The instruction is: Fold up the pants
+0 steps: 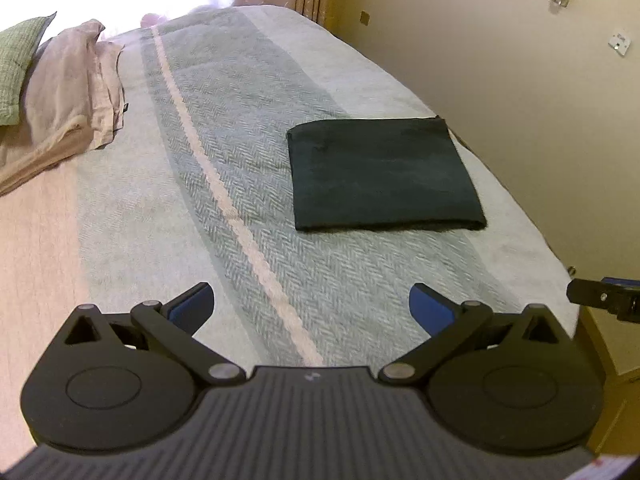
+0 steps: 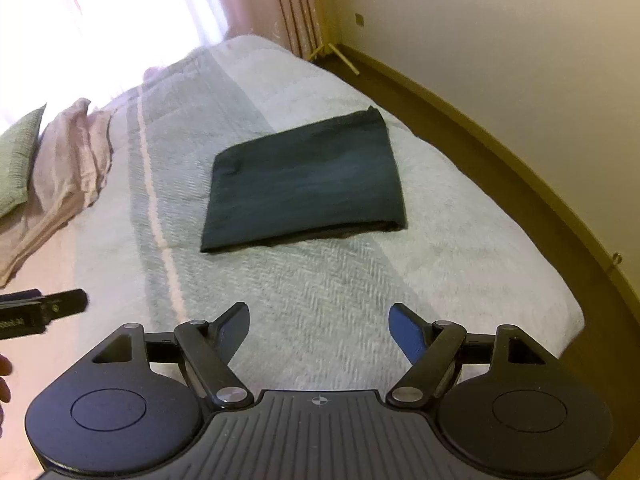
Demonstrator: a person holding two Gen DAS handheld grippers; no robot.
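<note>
Tools: left tool [image 1: 312,304] wide, right tool [image 2: 318,330] open, both empty.

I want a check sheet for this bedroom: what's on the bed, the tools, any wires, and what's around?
Surface: bed with striped grey-green blanket, lying flat.
Job's things: dark pants folded into a neat rectangle near the bed's right edge, touched by neither tool.
Clutter: pink pillow and green pillow at far left.
Grippers: left tool open, empty; right tool open, empty, both held above the blanket, short of the pants.
Cables: nothing seen.
Surroundings: cream wall with sockets, curtain, bright window, dark floor beside the bed.
</note>
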